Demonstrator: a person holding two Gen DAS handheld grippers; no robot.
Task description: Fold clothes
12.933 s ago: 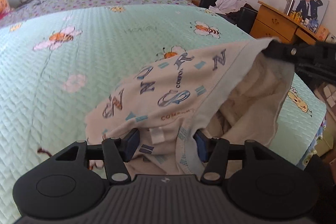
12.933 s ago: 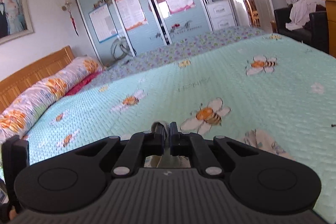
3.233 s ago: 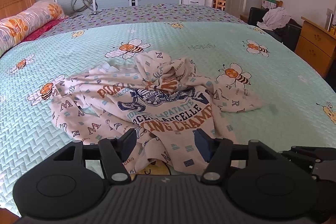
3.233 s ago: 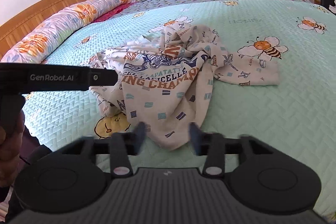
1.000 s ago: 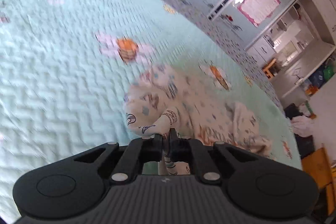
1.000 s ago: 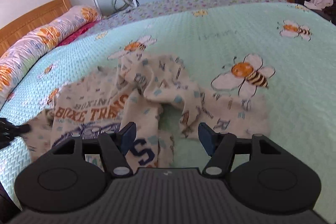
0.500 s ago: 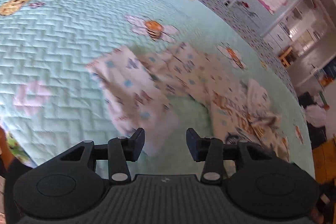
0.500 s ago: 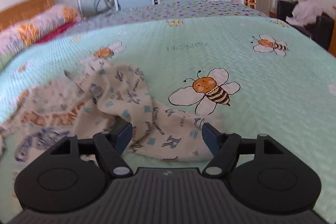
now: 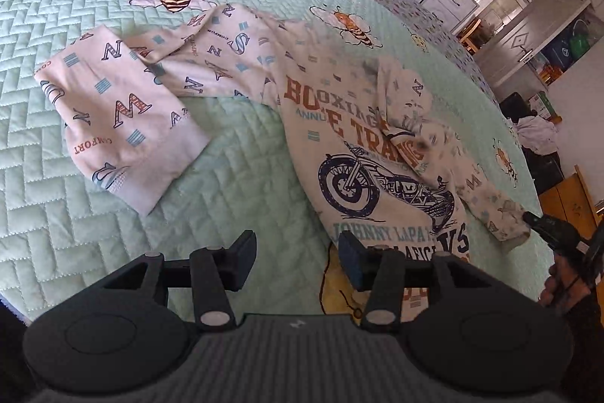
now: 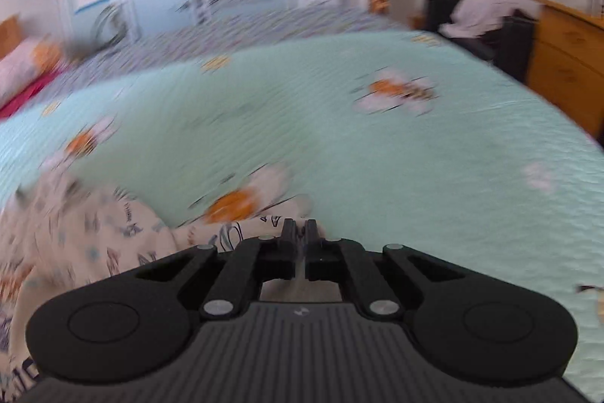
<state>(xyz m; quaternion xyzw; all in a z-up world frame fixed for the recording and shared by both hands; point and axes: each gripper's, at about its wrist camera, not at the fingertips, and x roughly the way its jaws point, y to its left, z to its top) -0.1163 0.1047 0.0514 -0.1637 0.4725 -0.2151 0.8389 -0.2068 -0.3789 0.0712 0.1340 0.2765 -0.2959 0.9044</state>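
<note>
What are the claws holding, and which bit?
The right claw pinches the shirt by its sleeve end. The left claw is open, holding nothing.

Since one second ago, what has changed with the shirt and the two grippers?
The left gripper let go of the left sleeve, which now lies flat on the bedspread. The right gripper, open before, has shut on the right sleeve. The shirt is more spread out. It stays on the bed, print side up.

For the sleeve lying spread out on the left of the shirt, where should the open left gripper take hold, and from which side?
At the cuff end of the sleeve, nearest the left gripper. It lies flat on the bedspread with its pale hem free and facing the camera, so probably come in low from that near side and pinch the hem edge.
</note>
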